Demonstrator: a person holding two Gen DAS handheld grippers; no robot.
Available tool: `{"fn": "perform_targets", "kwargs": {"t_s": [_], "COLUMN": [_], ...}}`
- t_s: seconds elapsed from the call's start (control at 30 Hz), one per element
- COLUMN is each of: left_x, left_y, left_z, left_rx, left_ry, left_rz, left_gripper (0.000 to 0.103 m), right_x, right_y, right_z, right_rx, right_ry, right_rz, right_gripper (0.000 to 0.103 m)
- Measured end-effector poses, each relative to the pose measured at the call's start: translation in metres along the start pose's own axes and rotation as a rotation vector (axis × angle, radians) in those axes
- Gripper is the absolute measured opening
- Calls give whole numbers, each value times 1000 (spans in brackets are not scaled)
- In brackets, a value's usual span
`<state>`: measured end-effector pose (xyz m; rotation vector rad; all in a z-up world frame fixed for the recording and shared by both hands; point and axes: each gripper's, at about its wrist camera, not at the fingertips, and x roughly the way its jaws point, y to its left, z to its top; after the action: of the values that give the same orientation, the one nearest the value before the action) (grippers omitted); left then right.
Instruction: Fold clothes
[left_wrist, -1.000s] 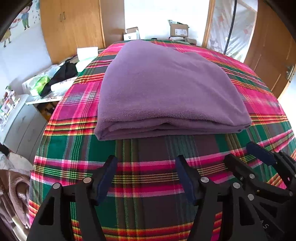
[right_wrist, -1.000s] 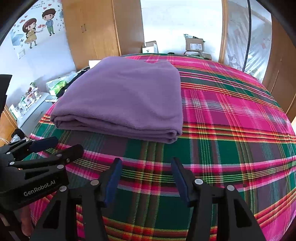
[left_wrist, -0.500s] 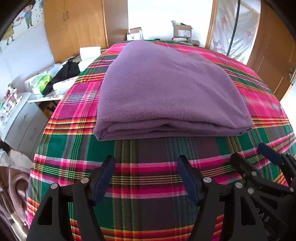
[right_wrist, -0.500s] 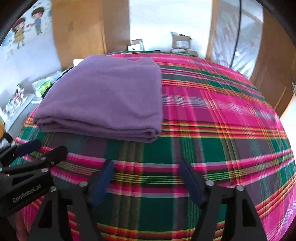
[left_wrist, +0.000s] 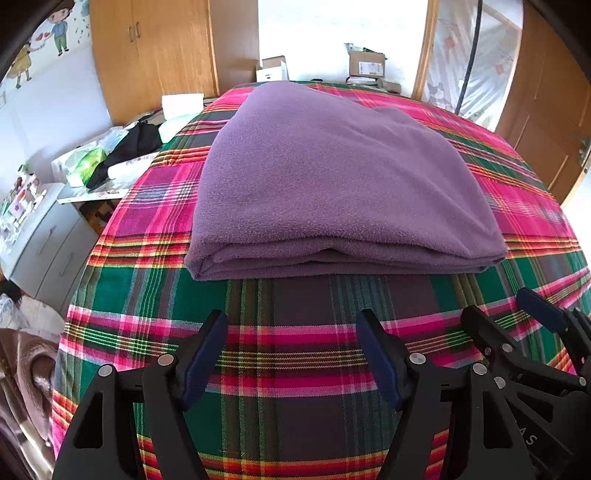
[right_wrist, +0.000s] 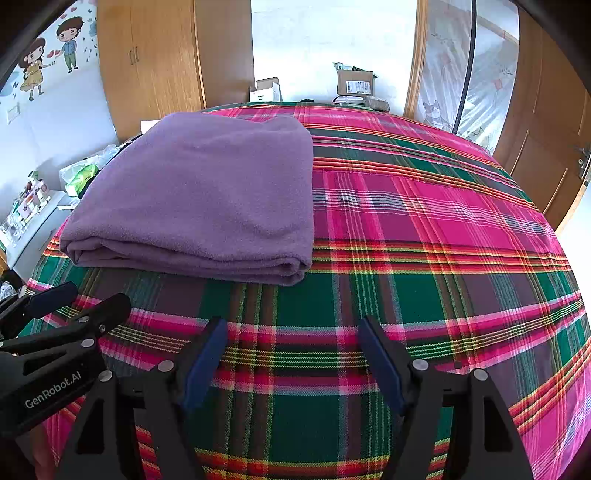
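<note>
Toward the bed's (left_wrist: 295, 354) left edge lies the folded purple blanket (left_wrist: 332, 184); left claw (left_wrist: 291, 350) easing wider, right claw (right_wrist: 291, 350) wide, both empty — square those layered edges next.

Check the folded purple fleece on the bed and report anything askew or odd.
Nothing stands out. The purple fleece lies folded in flat, even layers on the plaid bedspread, its edges roughly aligned. Both tongs hover clear of it with nothing between them.

A home bedroom: a bed (right_wrist: 424, 206) with a plaid cover, wooden wardrobes (right_wrist: 155, 62) beyond its far left corner, a cartoon wall sticker (right_wrist: 48, 55), and cardboard boxes (right_wrist: 354, 83) past its far edge.
</note>
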<state>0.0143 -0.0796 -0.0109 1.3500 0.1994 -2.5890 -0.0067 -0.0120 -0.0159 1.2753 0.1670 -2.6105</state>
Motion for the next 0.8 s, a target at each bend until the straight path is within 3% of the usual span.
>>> {"fn": "perform_targets", "kwargs": {"t_s": [0.8], "left_x": [-1], "left_y": [-1], "left_z": [0], "left_rx": [-14], "left_ry": [-2], "left_rz": [4], "left_gripper": [74], "right_x": [1], "right_y": [2], "right_z": [0], "right_rx": [1], "right_ry": [1], "right_rz": [1], "right_gripper": [75]}}
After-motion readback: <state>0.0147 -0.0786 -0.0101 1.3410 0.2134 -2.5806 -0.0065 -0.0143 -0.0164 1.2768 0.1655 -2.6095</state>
